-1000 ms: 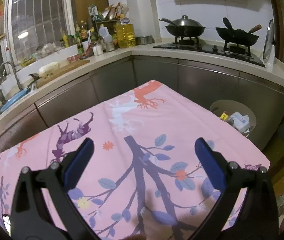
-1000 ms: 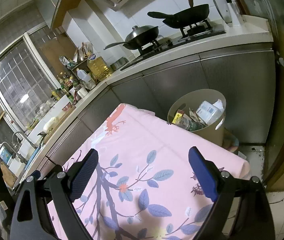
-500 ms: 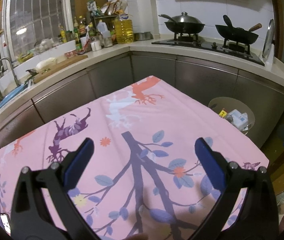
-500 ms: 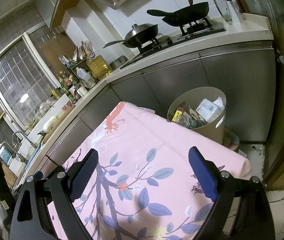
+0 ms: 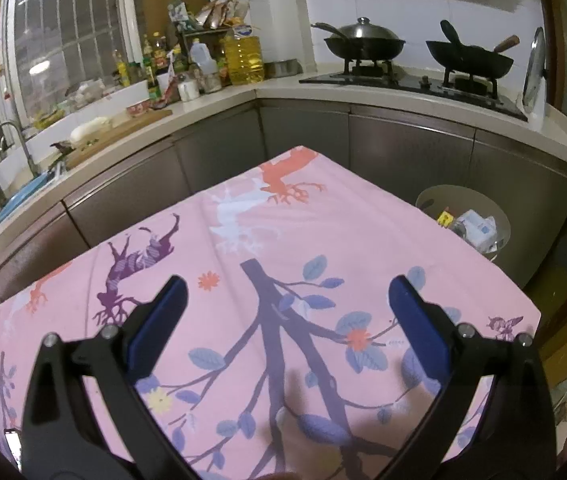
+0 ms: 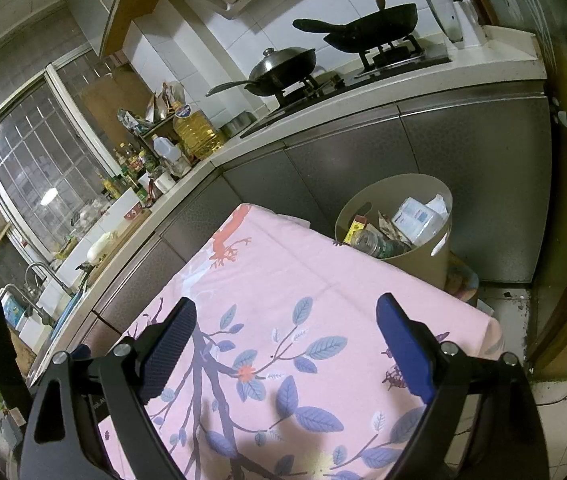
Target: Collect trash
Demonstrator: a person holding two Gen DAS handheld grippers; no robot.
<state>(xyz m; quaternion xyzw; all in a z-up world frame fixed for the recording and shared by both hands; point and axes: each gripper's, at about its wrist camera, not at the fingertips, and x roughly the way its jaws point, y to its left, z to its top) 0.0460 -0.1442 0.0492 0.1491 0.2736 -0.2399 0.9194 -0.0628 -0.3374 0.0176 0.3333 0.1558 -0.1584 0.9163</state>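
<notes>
Above the pink-clothed tabletop (image 5: 267, 240), the left tool (image 5: 285, 300) hung wide open and empty; the cloth showed no litter, and the trash bin (image 5: 431, 200) stood beyond its far right corner. From the right wrist, the right tool (image 6: 285, 320) likewise gaped empty, the bin (image 6: 411, 188) already holding bottles and wrappers. Scanning the cloth's edges before retreating seemed wise.

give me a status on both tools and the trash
Left tool open, empty. Right tool open, empty. Trash sits in the beige bin beside the table; pink tablecloth shows no loose trash. Nothing in the way.
</notes>
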